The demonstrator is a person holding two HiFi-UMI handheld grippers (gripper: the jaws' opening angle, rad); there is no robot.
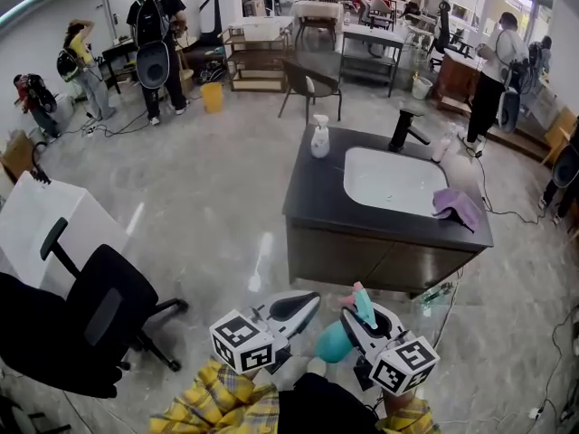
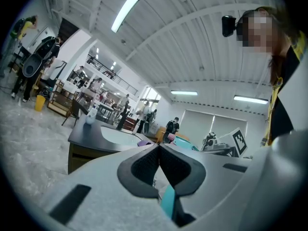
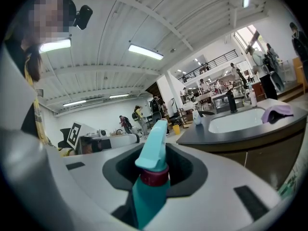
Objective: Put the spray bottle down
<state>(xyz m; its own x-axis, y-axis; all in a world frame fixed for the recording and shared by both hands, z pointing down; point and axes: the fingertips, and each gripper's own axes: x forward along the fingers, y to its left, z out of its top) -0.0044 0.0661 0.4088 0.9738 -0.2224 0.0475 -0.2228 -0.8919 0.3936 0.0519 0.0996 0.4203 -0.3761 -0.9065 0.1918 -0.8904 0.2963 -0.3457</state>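
Note:
My right gripper [image 1: 358, 320] is shut on a teal spray bottle [image 1: 336, 341] with a dark red collar and a pink trigger, held low in front of me. In the right gripper view the bottle [image 3: 151, 179] stands upright between the jaws, nozzle pointing away, and my right gripper [image 3: 154, 170] faces a dark counter [image 3: 226, 134]. My left gripper [image 1: 310, 299] hangs beside it, shut with nothing in it; its pads [image 2: 144, 165] meet at the tips. The left gripper view shows the bottle's head [image 2: 185, 142] off to the right. The counter [image 1: 317, 202] stands a short way ahead.
The counter holds a white sink basin [image 1: 391, 181], a black faucet [image 1: 406, 130], a white pump bottle [image 1: 319, 138] and a purple cloth [image 1: 458, 206]. A black office chair [image 1: 90, 319] stands at my left. People and tables fill the far room.

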